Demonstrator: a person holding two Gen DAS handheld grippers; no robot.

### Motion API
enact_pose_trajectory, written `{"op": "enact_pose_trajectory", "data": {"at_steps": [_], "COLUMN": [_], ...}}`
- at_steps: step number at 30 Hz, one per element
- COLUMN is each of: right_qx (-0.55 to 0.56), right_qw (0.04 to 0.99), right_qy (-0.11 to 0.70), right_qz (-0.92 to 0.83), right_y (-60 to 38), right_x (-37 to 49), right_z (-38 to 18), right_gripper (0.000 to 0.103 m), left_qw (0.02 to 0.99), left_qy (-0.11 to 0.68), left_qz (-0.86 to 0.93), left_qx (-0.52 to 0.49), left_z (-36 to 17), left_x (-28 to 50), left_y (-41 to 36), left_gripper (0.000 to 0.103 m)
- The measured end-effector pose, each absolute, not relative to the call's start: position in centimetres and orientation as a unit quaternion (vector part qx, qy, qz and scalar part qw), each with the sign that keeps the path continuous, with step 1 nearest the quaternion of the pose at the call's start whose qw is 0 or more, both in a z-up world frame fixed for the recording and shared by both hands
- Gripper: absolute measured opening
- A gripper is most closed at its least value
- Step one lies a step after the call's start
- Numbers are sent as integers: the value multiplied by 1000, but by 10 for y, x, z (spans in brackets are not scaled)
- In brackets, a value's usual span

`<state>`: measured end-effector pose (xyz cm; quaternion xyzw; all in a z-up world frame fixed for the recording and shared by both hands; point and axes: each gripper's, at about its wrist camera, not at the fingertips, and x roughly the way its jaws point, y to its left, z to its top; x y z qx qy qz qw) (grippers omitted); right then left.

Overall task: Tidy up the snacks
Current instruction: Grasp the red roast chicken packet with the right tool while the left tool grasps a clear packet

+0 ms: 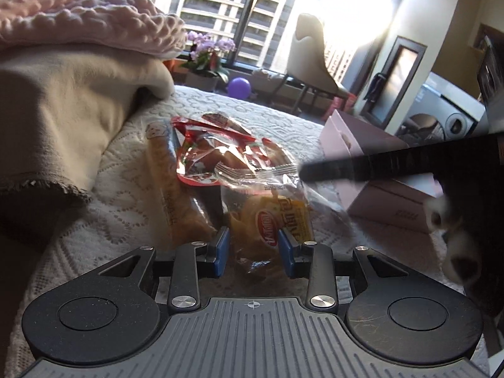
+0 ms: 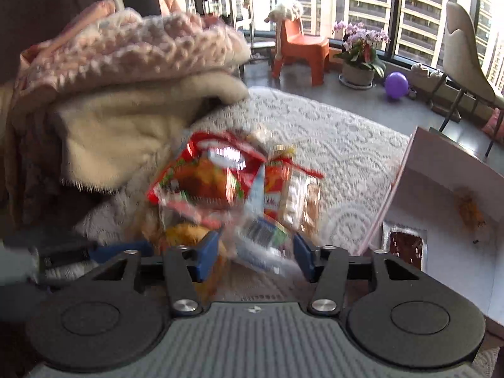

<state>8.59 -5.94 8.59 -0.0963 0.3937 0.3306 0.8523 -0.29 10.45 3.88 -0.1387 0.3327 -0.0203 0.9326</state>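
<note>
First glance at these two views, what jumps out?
The heap of shiny snack packs on the white lace cover, red ones on top. The left tool grips a yellow pack at the heap's near edge. A pink box stands open to the right, and folded blankets are piled to the left.

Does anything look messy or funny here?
Yes. The snack packets lie in a jumbled heap on the white bedspread, overlapping each other, not in the pink box beside them. That box holds just one small snack. Blankets are piled untidily behind the heap.
</note>
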Motion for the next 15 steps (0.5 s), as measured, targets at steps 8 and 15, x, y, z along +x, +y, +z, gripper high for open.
{"op": "enact_pose_trajectory", "data": {"at_steps": [8,15], "right_qx": [-32,-58], "right_qw": [836,833], "right_qy": [440,492], "right_qz": [327,245], "right_y": [26,74], "right_x": [146,182], "right_z": [79,39], "right_gripper": [84,99], "left_qw": [933,931], "left_qy": [334,330], "left_qz": [27,52], "left_qx": [-131,-147], "left_z": [45,41], "left_x": [-19,-27], "left_y": [122,144], "left_gripper": [38,37]}}
